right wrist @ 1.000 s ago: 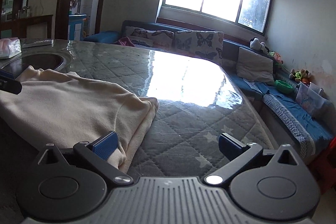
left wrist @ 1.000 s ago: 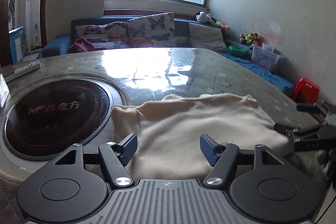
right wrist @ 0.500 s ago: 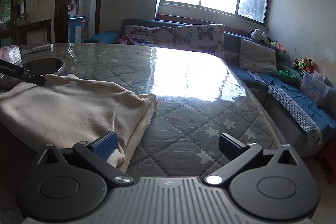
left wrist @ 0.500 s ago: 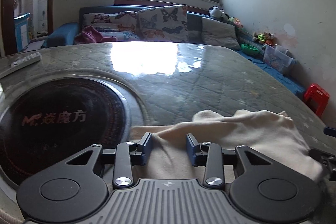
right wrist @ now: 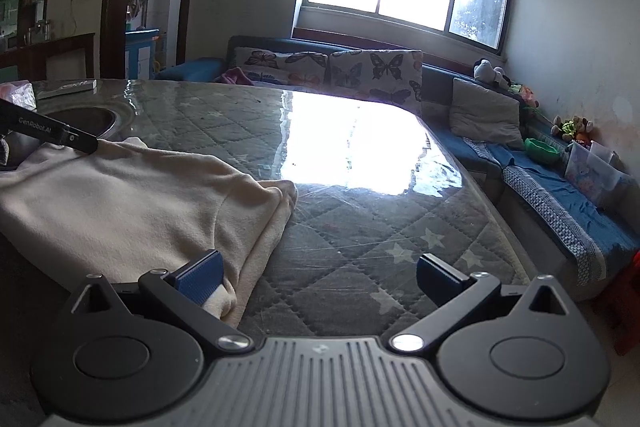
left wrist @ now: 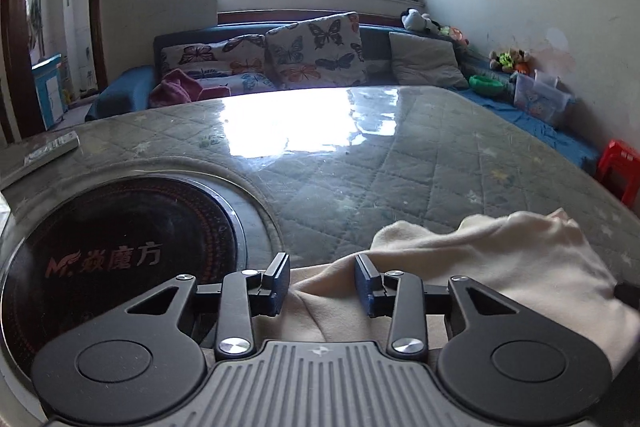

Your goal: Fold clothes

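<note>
Cream garment folded on the near surface

Cream garment (left wrist: 500, 267) lies folded on quilted surface (left wrist: 400, 163). Left gripper (left wrist: 322, 281) fingers opening, a fabric ridge between them, not pinched. Right gripper (right wrist: 318, 273) fingers wide apart; left finger on garment's near-right corner.

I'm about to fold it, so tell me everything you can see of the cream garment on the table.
The cream garment looks like soft fleece, plain, already doubled over with stacked edges at its right side. It lies rumpled on the quilted table cover. A fold of it sits between the left gripper, whose jaws are opening. The right gripper stands wide, one finger against its corner.
</note>
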### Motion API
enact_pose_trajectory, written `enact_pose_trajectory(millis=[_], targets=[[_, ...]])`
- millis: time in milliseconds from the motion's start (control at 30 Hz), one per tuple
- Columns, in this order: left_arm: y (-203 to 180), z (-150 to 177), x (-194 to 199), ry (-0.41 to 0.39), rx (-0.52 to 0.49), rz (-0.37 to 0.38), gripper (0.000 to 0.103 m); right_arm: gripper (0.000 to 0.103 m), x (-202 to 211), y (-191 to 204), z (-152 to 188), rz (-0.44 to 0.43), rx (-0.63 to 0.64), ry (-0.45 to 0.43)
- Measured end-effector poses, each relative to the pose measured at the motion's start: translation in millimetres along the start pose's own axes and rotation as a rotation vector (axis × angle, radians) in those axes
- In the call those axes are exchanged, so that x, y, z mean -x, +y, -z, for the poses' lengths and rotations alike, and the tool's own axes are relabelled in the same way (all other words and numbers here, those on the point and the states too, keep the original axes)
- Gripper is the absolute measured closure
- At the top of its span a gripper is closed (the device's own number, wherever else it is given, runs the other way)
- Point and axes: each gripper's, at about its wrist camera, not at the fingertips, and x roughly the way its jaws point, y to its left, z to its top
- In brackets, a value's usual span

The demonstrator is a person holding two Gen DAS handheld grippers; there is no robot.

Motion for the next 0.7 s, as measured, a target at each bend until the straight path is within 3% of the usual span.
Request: enact_pose_trajectory(millis=[100, 367, 533, 700], targets=[[3.2, 0.4, 19.3, -0.034, 0.008, 0.002, 0.065, 0.0, -0.7, 0.6, 0.4, 0.003, 0.002, -0.001], [-32.3, 34.6, 72.5, -0.064, -0.09, 0.129, 0.065, 0.0, 0.3, 4.3, 1.1, 0.019, 0.021, -0.01], [-44.0, 57.3, 78.5, -0.058, -0.129, 0.127, 0.065, 0.0, 0.8, 6.8, 2.2, 0.029, 0.034, -0.015], [-34.9, 64.1, 72.1, -0.037, -0.083, 0.124, 0.063, 0.0, 1.4, 8.9, 2.8, 0.039, 0.047, -0.021]])
